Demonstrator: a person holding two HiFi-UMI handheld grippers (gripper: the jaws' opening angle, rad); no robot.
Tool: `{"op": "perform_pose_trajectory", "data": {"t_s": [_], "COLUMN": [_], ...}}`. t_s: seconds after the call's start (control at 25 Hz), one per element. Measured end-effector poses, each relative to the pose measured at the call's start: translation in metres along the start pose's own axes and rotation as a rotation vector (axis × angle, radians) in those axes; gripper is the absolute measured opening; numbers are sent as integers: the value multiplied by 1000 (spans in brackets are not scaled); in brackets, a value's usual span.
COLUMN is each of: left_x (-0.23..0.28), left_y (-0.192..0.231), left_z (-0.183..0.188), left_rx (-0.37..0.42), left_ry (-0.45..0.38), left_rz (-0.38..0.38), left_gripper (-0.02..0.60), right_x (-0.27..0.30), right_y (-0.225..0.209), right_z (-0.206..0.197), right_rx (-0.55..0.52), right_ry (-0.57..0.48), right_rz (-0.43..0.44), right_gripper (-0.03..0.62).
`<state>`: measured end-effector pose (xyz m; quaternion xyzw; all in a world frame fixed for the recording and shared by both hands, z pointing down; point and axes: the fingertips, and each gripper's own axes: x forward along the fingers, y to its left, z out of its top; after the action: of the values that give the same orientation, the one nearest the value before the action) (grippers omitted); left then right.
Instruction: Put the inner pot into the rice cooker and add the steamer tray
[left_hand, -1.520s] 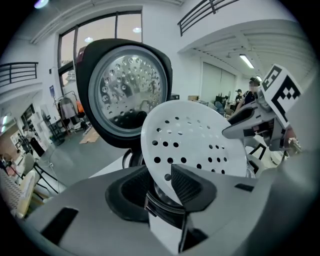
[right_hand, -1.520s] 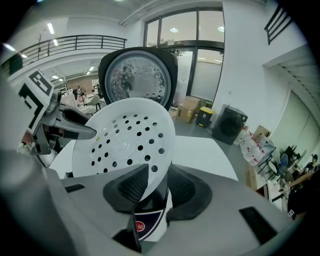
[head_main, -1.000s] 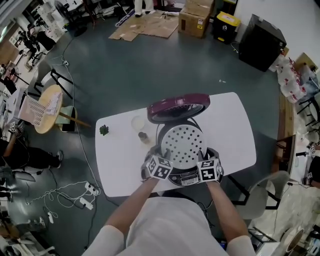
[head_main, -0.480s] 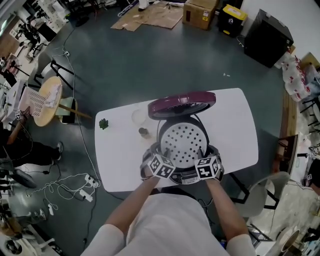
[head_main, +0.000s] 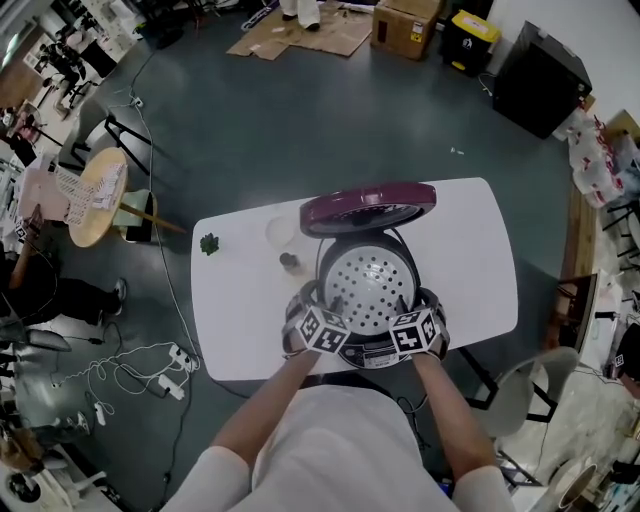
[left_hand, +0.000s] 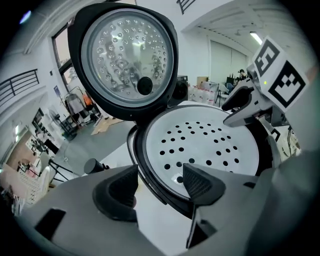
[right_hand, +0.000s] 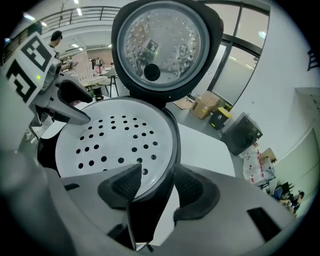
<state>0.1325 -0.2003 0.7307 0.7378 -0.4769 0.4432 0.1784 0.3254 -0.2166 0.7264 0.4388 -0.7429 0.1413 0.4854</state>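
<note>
The cooker (head_main: 372, 354) stands at the near long edge of the white table (head_main: 470, 262), about midway along it, with its purple lid (head_main: 368, 208) tipped up behind. To the right of it the tabletop is bare out to the rounded end. To the left a clear cup (head_main: 280, 232) and a small dark thing (head_main: 289, 262) sit near the cooker, and a green bit (head_main: 208, 244) lies well apart by the far left edge. The perforated tray (head_main: 368, 280) lies level in the cooker's mouth, its rim all round inside the black collar; what lies under it is hidden. Our left gripper (left_hand: 160, 181) is released, its jaws wide apart and straddling the near left rim, one pad outside over the table and the other over the tray. Our right gripper (right_hand: 156, 184) is likewise unclenched, with one pad above the tray's holes and the other outside the collar, the rim running between them with room on both sides. Seen from the head view, both bare forearms reach forward from the body and draw together, and the two grippers sit side by side at the cooker's front, tilted down and pointing at the tray.
</note>
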Motion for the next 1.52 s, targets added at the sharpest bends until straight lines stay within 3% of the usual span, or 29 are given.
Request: {"op": "perform_pose_trajectory", "data": {"t_s": [0.4,0.76,1.04,1.32,1.52], "left_x": [-27,-83,-141,-194,-230], "left_y": [5,0,-1,1,4], "left_z": [-6,-12,-7,-18,-18], "left_rx": [-141,-180,-95,-33,-13], "left_ry": [-89,-201,-332,-416,-482], "left_rz": [-52,-154,-269,-352,-359], "left_gripper": [279,213,192,119,96], "right_x": [-24,-83,-132,-187,-229], "right_y": [3,37,55,93,109], "right_z": [20,34,33,45,47], "right_rx": [100,158,228,279,305], "right_ry": [-119,-242,-319,-408,-462], "right_rz": [1,8,-40,-43,-74], "right_gripper": [213,162,114,53,32]}}
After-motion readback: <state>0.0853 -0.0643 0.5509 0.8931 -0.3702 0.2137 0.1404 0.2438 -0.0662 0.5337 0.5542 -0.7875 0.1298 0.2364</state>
